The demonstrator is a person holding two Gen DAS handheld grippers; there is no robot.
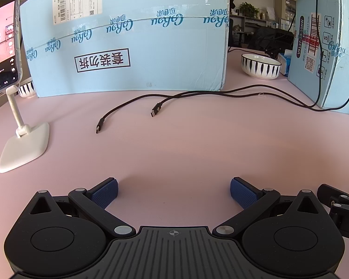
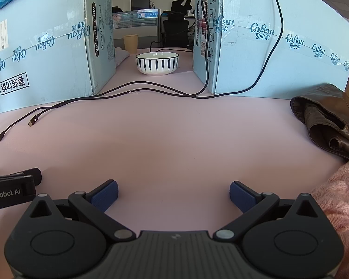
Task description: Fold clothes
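Over the bare pink table (image 1: pixel 174 153), you're holding left gripper (image 1: pixel 173 193) and right gripper (image 2: pixel 173 195) wide, gripping nothing, pink knit garment (image 2: pixel 337 200) lying just right.

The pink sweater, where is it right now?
The pink sweater shows only in the right wrist view, at the lower right edge, just right of the open right claw and in front of the brown garment.

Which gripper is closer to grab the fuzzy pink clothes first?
Probably the right gripper: the pink knit lies just beside its right finger. The left gripper, open too, sees only bare table and cables.
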